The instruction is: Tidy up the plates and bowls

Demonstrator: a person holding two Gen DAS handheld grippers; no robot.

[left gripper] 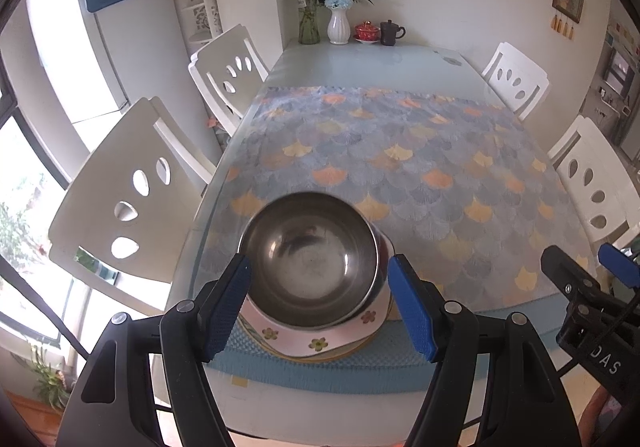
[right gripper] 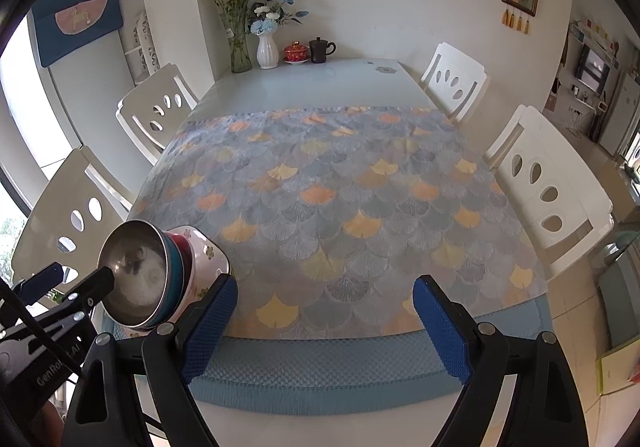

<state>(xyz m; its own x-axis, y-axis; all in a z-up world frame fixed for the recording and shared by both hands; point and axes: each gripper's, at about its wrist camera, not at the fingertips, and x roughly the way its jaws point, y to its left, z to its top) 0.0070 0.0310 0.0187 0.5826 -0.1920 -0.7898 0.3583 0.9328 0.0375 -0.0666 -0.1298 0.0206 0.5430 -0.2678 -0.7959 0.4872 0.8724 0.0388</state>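
Observation:
A stack of bowls stands at the near left corner of the table. On top is a steel bowl [left gripper: 310,253], nested in teal and red bowls [right gripper: 182,259] and a pink flowered bowl [left gripper: 316,341], with yellow-rimmed plates [left gripper: 352,347] under them. My left gripper [left gripper: 318,263] is open. Its blue pads [left gripper: 226,307] flank the stack in the left wrist view, and I see no squeeze on it. The right wrist view shows the left gripper [right gripper: 80,275] at the steel bowl's [right gripper: 136,275] near rim. To the right, my right gripper [right gripper: 324,283] is open over the cloth, holding nothing.
The table [left gripper: 360,63] carries a fan-patterned cloth [right gripper: 352,199] and a blue mat [right gripper: 320,375] along its front edge. Vases with flowers [left gripper: 338,25], a red lidded cup [left gripper: 366,31] and a dark mug [left gripper: 390,33] stand at the far end. White chairs [left gripper: 128,199] line both sides.

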